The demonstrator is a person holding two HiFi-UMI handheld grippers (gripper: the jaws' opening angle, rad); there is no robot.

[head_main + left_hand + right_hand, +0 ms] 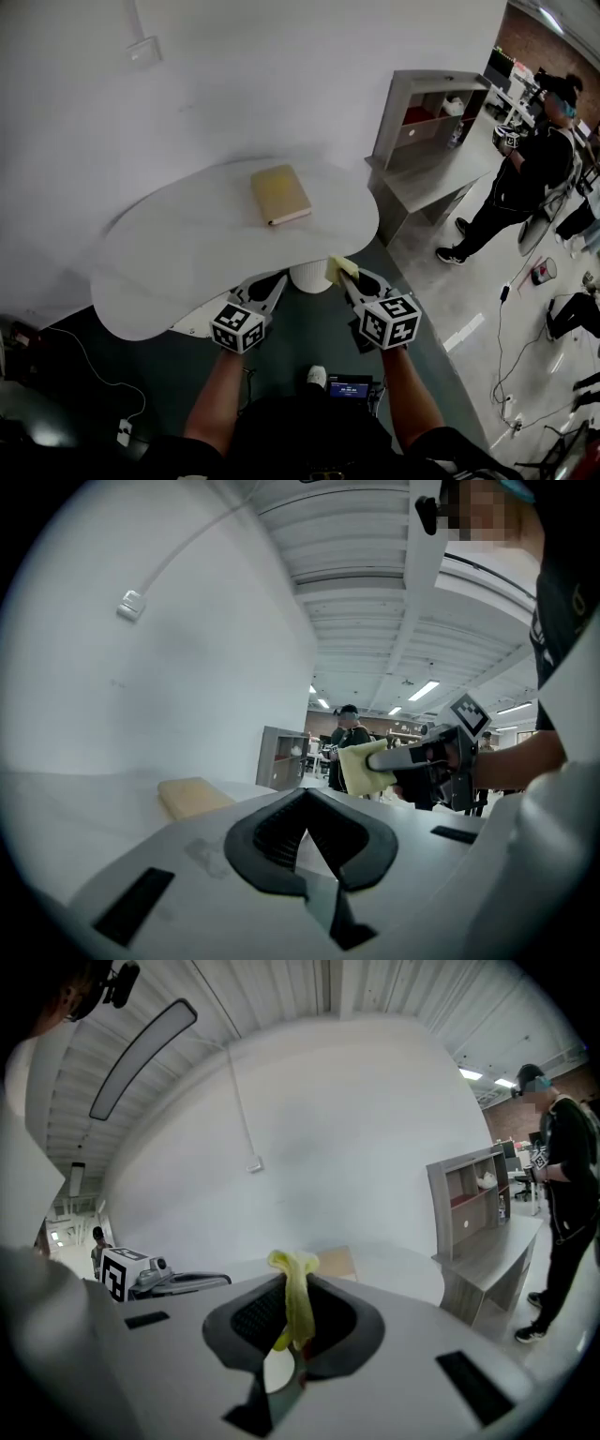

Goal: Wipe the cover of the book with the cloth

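Currently both grippers are hovering side by side at the near edge of the white rounded table (169, 262). Left gripper (270, 286) is sitting with jaws pressed together, nothing between them. Right gripper (349, 277) is clamping a small crumpled yellow cloth (339, 268), which is poking up past the tips. Further out, the tan rectangular book (280, 194) is lying flat and closed mid-table, well apart from the cloth. Beyond the table, a person in dark clothes (525, 178) is standing near a grey shelved desk (422, 112).
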